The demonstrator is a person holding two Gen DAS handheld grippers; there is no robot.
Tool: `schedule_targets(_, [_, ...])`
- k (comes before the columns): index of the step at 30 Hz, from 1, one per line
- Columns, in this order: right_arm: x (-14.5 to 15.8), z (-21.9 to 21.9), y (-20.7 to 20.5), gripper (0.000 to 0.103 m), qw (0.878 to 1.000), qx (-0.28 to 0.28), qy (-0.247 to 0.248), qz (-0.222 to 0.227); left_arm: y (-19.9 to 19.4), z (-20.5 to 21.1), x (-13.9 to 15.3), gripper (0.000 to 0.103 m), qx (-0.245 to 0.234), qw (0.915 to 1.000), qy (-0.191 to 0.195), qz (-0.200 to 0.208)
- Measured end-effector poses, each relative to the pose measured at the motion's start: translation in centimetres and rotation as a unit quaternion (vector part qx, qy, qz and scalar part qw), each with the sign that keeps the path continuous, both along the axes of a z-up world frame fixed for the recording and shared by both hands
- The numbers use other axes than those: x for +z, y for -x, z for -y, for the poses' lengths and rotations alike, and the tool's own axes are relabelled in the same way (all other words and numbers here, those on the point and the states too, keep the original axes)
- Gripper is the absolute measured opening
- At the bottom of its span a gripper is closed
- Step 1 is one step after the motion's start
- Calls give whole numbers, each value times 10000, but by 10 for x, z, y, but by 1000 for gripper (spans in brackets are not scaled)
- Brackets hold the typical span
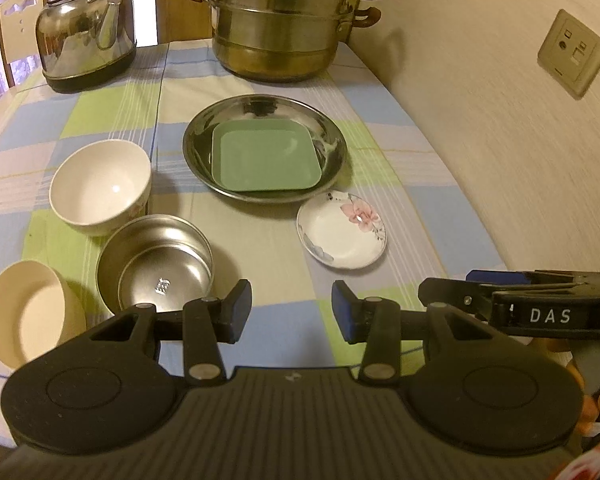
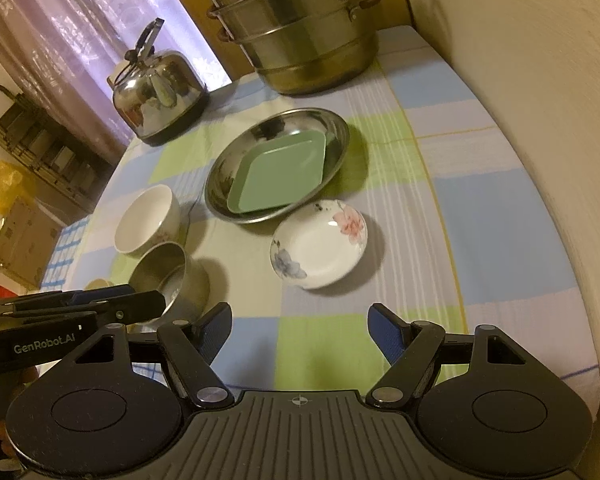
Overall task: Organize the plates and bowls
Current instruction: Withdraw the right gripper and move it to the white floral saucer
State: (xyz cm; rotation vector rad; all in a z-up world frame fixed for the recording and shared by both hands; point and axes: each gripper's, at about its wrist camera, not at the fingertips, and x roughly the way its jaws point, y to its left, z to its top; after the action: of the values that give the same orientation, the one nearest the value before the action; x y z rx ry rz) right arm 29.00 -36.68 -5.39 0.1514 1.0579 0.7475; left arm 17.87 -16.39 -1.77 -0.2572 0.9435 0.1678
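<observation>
Already nested: green square plate [image 1: 266, 156] inside steel round plate [image 1: 328, 120]. Left loose on tablecloth [image 1: 260, 240]: floral saucer [image 2: 318, 244], white bowl [image 1: 100, 186], steel bowl [image 1: 156, 264], perhaps cream bowl [image 1: 28, 316]. Held wide apart, gripping nothing: left gripper [image 1: 292, 312], right gripper [image 2: 300, 332].

Ahead of your left gripper [image 1: 292, 312], with its blue pads, lies a tablecloth [image 1: 268, 236] checked in pale blue, green and lavender. Beyond it a green square plate [image 1: 266, 160] sits in a silver round dish [image 1: 332, 136]. Nearer your right gripper [image 2: 300, 330] is a white saucer [image 2: 320, 246] painted with pink and blue flowers.
</observation>
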Motion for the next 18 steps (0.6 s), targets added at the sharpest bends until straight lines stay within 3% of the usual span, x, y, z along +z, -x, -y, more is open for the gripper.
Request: schedule_targets(18, [-7,24,24,75,10000,-26,8,92,11,29,-9,41,-145,9999,-28,-85])
